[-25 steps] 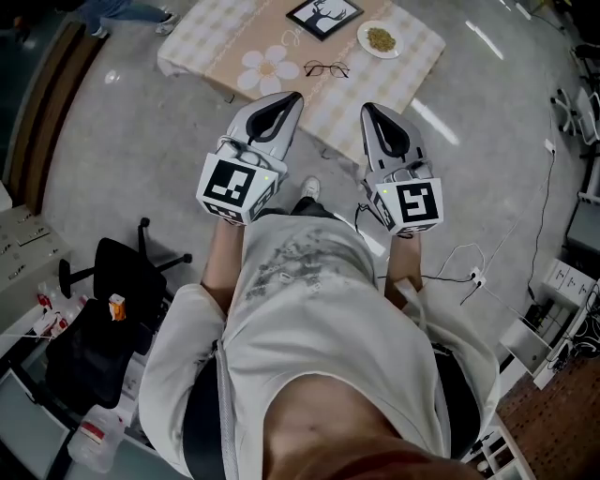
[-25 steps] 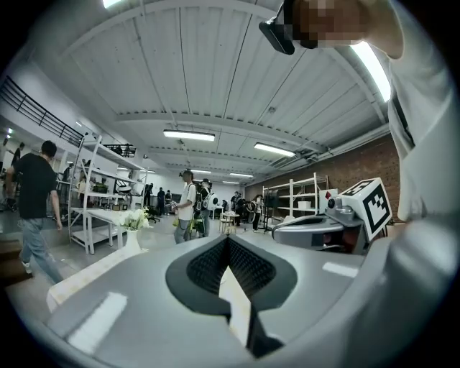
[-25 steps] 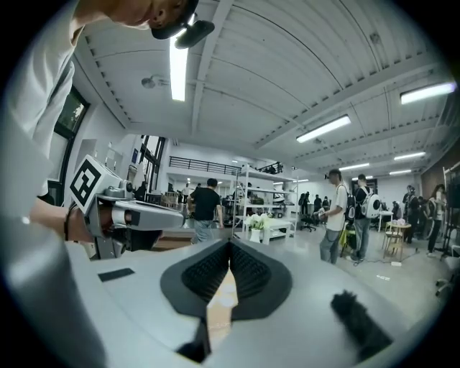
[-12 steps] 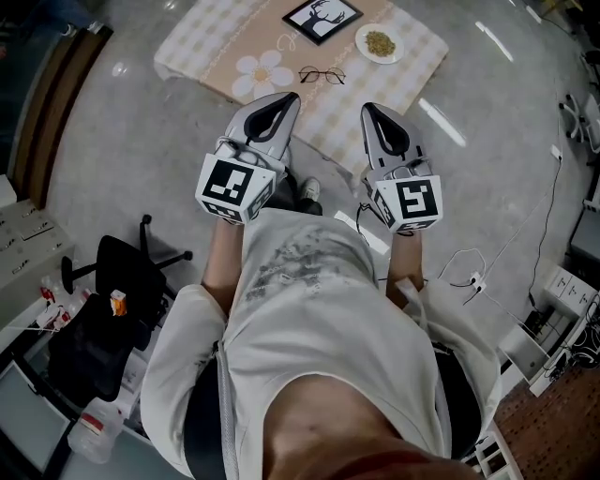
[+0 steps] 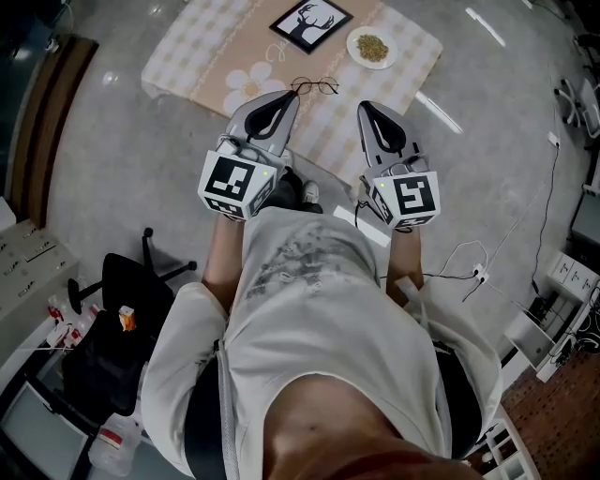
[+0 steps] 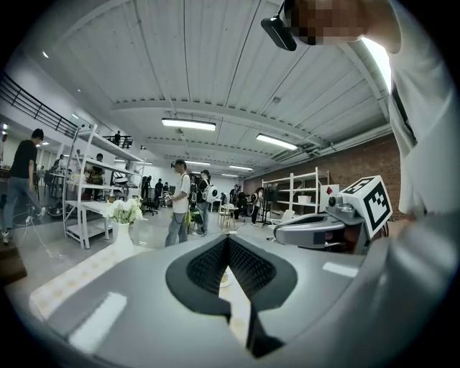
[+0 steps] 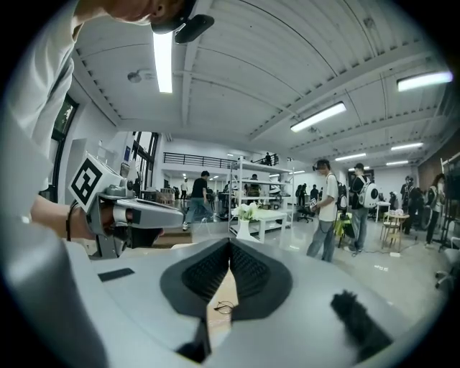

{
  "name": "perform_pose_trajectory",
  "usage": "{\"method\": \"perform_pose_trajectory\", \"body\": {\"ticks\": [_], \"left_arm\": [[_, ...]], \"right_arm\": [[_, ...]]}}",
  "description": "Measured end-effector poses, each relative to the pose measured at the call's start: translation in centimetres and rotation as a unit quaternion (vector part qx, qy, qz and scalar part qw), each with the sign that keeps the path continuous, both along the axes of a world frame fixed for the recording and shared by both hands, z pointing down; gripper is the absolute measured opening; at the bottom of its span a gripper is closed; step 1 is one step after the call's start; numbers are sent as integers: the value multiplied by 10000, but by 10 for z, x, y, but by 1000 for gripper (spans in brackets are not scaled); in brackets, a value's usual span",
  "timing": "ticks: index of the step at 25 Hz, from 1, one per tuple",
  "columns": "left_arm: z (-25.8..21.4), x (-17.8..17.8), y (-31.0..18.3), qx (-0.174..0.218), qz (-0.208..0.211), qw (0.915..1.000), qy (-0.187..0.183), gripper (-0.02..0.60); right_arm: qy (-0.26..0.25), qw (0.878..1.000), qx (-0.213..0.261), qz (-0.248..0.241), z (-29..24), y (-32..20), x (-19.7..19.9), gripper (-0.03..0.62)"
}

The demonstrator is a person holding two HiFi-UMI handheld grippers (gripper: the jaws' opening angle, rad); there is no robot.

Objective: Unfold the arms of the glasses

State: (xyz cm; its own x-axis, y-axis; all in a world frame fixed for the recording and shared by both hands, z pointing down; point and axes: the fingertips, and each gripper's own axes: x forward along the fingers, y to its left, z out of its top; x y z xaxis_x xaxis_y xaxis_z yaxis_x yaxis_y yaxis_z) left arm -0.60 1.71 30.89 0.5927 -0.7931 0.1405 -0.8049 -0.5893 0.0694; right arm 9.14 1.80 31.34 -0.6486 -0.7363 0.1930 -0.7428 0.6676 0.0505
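The left tongs (image 5: 294, 97) and right tongs (image 5: 365, 107) have smooth grey plastic shells with a soft satin sheen. Their pads (image 6: 206, 266) are black, finely ribbed, matt and rubber-like. The marker cubes (image 5: 234, 186) look matt, printed black on white.

A matt checked cloth covers the table (image 5: 187, 56). The glasses (image 5: 314, 87) have a thin dark wire frame, seemingly metal, and clear lenses. The plate (image 5: 353, 39) is white and glossy, and the picture frame (image 5: 310, 23) is matt black.

The floor (image 5: 122, 159) is polished, grey and speckled, and it mirrors the lamps. The person's shirt (image 5: 309, 309) is pale, creased cloth. A far wall (image 6: 345, 162) is rough red brick.
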Motion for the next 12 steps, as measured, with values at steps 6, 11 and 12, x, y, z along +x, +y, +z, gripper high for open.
{"method": "perform_pose_trajectory", "body": {"ticks": [6,11,12], "left_arm": [[14,-6,-30,-163,367,9992,-40,9],[23,-10,-54,-239,742,9969,-72,9],[26,-11,-58,-252,823,9962,-90,9]], "right_arm": [[148,9997,-129,155,14,-27,-10,17],[136,9992,-201,325,21,-48,-20,17],[138,9990,-209,366,23,-51,-22,17]]}}
